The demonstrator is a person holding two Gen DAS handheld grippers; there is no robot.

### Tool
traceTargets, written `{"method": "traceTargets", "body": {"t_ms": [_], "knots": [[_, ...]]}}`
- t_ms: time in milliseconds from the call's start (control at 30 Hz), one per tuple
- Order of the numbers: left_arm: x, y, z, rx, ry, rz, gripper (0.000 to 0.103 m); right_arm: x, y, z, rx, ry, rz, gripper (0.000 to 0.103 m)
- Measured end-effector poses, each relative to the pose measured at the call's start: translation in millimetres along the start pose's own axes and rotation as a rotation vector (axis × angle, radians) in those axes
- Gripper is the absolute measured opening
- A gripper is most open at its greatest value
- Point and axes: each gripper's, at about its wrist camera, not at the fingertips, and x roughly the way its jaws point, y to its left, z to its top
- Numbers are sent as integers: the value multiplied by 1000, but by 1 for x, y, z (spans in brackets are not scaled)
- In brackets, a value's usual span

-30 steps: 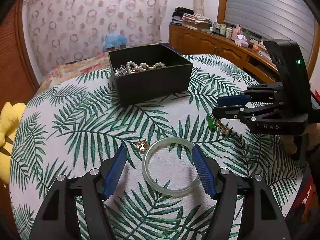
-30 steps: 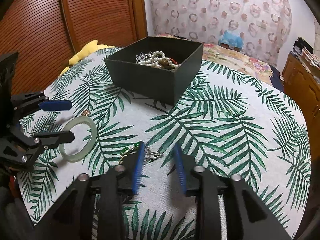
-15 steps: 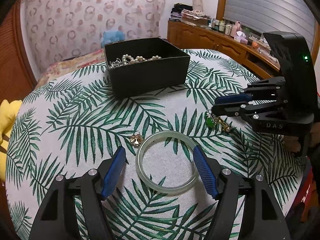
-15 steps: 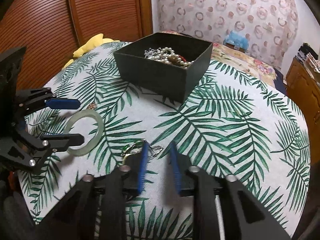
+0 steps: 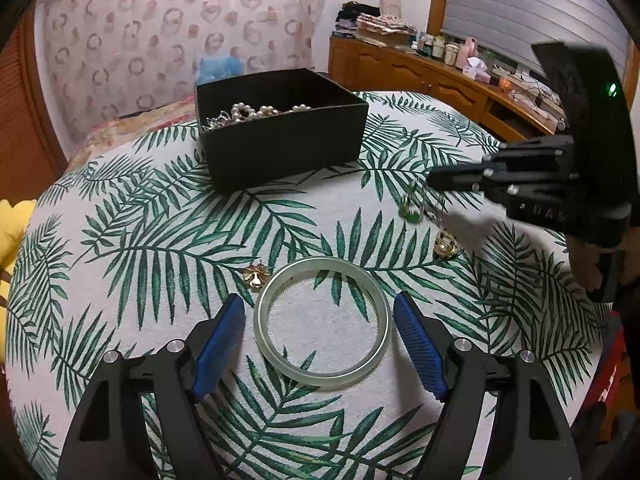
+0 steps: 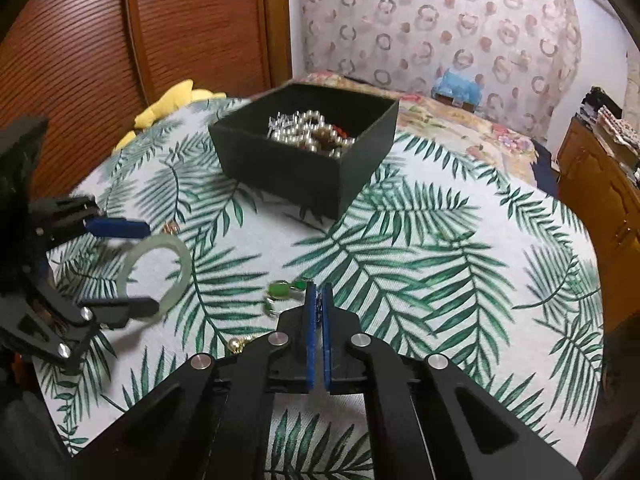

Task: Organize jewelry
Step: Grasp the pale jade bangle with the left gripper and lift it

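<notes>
A pale green bangle [image 5: 322, 322] lies flat on the leaf-print tablecloth between the fingers of my open left gripper [image 5: 320, 340], which does not touch it; it also shows in the right wrist view [image 6: 158, 270]. A black box [image 5: 280, 128] with pearls and chains stands further back, also seen in the right wrist view [image 6: 308, 148]. My right gripper [image 6: 319, 300] is shut on a thin silvery chain tied to a green-stone piece [image 6: 280, 290]. That green-stone piece [image 5: 412, 208] hangs just below the right gripper's tips [image 5: 436, 180].
A small gold brooch [image 5: 255, 276] lies left of the bangle. A gold earring [image 5: 445, 243] lies to the bangle's right, also seen in the right wrist view [image 6: 236, 345]. A yellow cushion [image 6: 168, 104] sits beyond the table's left edge. A wooden sideboard [image 5: 440, 80] stands behind.
My right gripper has closed on the chain by the green-stone piece and lifted it slightly. The left gripper stays open around the bangle, drawn back a little.
</notes>
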Motion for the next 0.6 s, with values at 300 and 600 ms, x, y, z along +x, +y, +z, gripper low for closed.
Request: {"method": "traceTargets", "body": {"t_ms": [300, 600], "knots": [[3, -6, -1, 26, 8, 24, 76, -20, 2, 9, 5, -64, -2, 3], [5, -11, -3, 58, 20, 50, 79, -24, 6, 9, 4, -69, 8, 3]]}}
